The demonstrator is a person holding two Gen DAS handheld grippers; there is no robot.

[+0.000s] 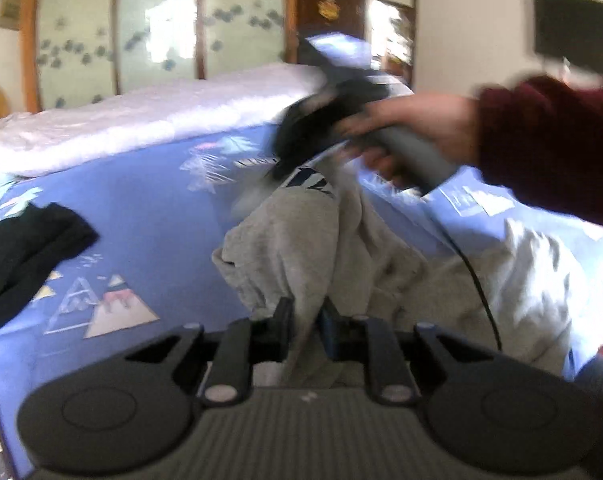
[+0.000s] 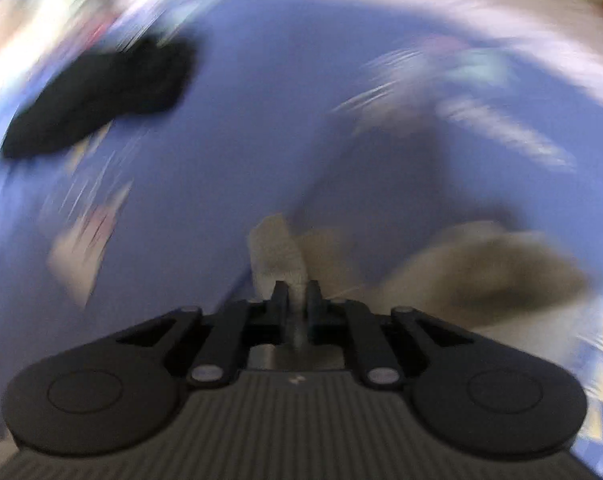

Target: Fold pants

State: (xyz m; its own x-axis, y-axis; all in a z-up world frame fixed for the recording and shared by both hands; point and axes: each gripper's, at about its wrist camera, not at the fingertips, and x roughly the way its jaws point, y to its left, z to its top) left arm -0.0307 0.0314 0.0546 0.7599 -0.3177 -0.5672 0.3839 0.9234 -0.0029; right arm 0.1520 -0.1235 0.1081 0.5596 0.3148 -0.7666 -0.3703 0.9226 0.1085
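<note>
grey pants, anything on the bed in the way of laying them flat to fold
Nothing visible blocks them. Both tools, left tool and right tool, already pinch the grey pants. The black garment lies apart, off to the side on the blue sheet.

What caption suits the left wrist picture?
Left claw pinching grey pants on a blue bedsheet, beside a hand.

Left claw (image 1: 306, 322), seen from its own wrist camera, angled downward with jaws drawn close and clamped on grey fabric. Right claw (image 2: 297, 298), likewise tilted down, jaws nearly together and pinching a strip of the same cloth. A bare hand (image 1: 417, 136) below a dark red sleeve (image 1: 549, 148) grips the right claw's handle.
</note>
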